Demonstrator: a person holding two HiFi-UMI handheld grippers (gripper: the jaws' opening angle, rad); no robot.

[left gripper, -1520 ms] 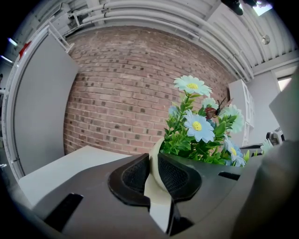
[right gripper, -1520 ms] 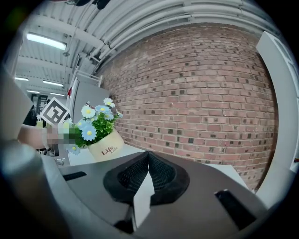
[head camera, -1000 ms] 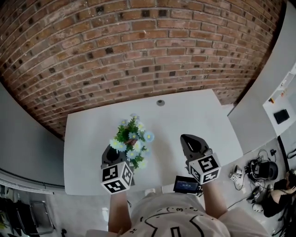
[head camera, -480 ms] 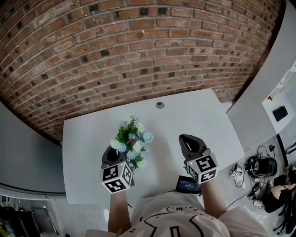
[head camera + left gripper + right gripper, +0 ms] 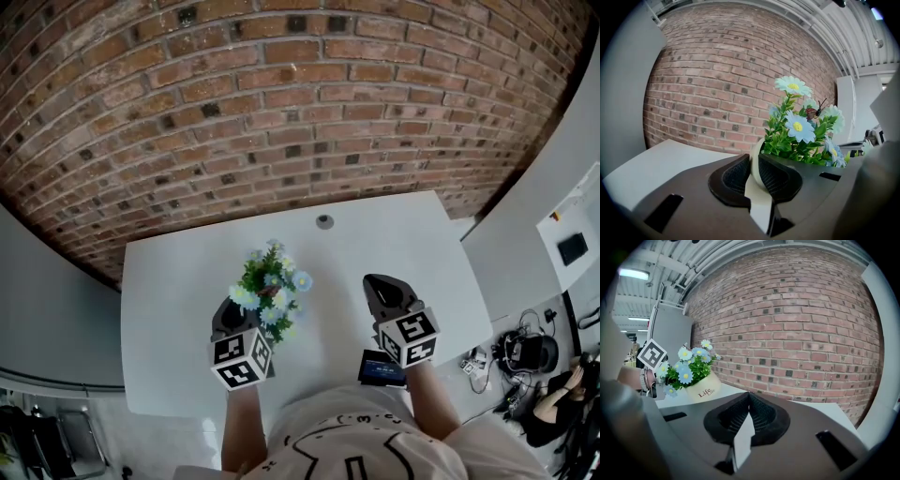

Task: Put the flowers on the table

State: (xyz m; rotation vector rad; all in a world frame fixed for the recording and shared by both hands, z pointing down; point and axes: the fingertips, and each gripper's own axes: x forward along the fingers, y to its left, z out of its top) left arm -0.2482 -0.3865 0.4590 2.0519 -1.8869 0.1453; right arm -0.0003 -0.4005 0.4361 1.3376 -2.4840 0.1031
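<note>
the left gripper [image 5: 753, 172] is clamping its two jaws on the rim of the cream flower pot [image 5: 702, 391], so the pot wall is sitting pinched between the dark pads. the blue and white flowers [image 5: 269, 285] are standing upright over the table [image 5: 169, 300], above its middle part and a little toward its near edge. from the right gripper view the pot base is looking very low at the table top, but i cannot tell if it is already touching. the right gripper [image 5: 749, 414] is hanging over the near edge of the table, well apart from the pot, with its jaws pressed together and nothing between them. in my judgement the step in hand is the setting down, almost at its end. the next move is calling for a slow, straight lowering until the base is resting flat on the table, then parting the left jaws and drawing them back toward the table's near edge without tipping the pot.
</note>
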